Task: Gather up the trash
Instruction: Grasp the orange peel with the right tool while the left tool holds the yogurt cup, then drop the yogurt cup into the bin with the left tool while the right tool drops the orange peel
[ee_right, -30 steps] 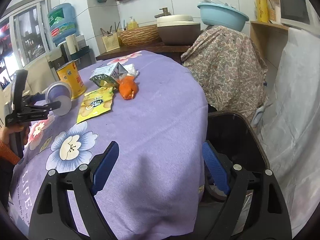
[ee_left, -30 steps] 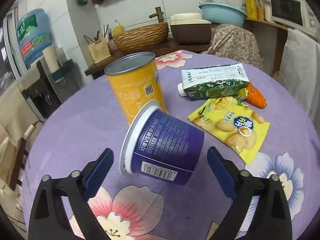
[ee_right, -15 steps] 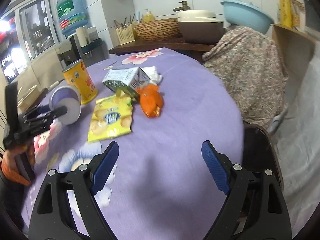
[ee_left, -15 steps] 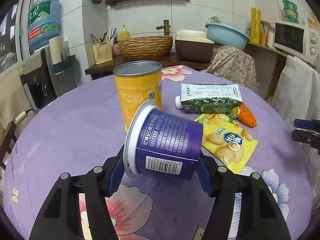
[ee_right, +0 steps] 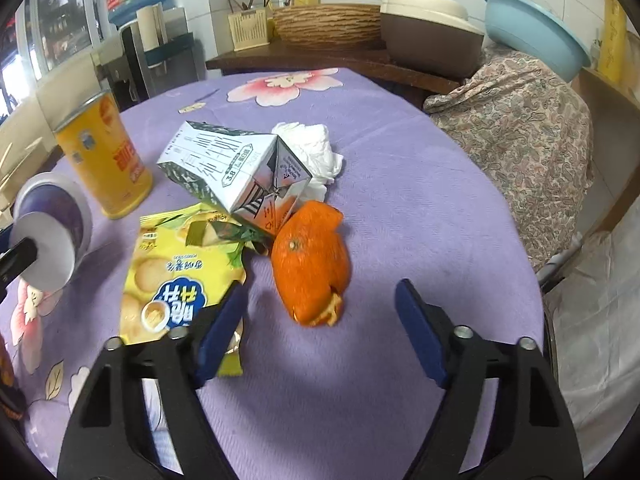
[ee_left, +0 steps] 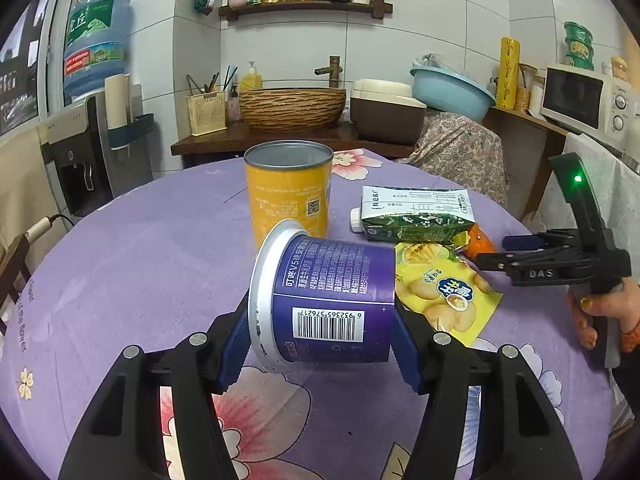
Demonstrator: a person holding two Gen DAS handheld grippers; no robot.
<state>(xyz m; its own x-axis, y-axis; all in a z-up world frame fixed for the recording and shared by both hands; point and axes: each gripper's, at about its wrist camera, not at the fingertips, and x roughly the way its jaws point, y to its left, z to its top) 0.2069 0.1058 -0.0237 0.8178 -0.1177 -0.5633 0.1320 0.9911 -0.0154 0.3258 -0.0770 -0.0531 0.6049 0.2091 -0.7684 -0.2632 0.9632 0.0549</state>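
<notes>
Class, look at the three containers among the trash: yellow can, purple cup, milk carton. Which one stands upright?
The yellow can stands upright, open end up. The purple cup is on its side between the left gripper pads, and the milk carton lies flat on the table.

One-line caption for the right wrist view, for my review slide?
Right hand-held gripper, jaws closing, nears orange peel beside milk carton and snack bag on purple table.
</notes>
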